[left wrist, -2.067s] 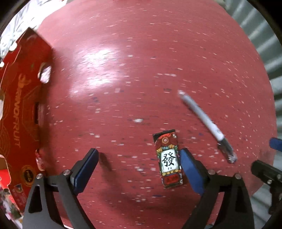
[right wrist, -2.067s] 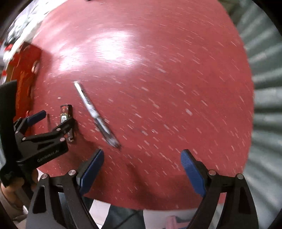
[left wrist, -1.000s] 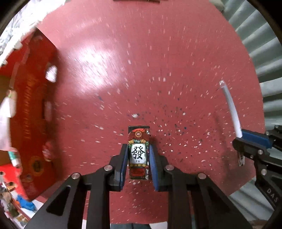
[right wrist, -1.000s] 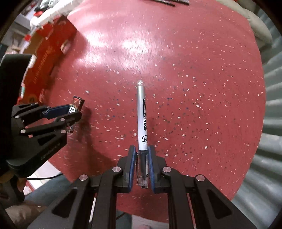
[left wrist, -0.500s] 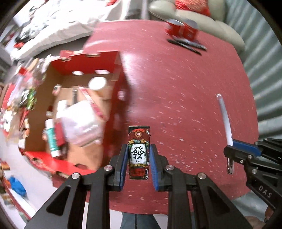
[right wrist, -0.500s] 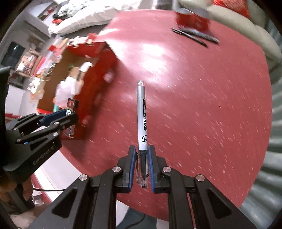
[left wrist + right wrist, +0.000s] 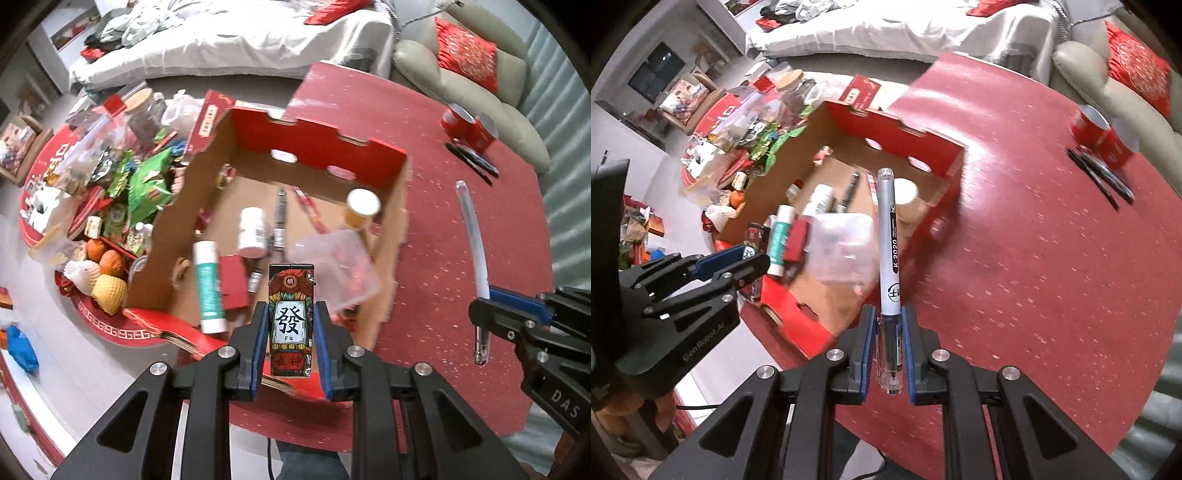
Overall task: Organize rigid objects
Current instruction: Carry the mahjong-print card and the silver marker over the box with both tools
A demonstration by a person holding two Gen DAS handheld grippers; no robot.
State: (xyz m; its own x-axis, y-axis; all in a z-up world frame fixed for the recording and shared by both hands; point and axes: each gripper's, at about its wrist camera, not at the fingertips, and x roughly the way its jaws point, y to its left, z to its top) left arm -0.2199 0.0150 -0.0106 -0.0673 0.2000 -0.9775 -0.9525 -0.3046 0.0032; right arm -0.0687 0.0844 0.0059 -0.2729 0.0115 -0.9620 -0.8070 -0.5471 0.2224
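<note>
While your left gripper [image 7: 291,334] clamps the card box [image 7: 291,319] by its long sides, the small glossy rectangle with the printed Chinese character hangs in the air over the near edge of the carton [image 7: 321,147]. Your right gripper [image 7: 889,350] pinches the pen [image 7: 888,258] near its clear capped end, and the smooth grey barrel points forward above the table [image 7: 1052,258], just beside the carton's right wall. That carton is corrugated brown inside and glossy red outside, with notched walls. It holds a glue stick [image 7: 208,284], a white bottle [image 7: 252,232] and a crumpled clear plastic tub [image 7: 338,273]; motion blur softens these in the right view. Both fingers' blue pads [image 7: 258,341] press flat against the card box.
</note>
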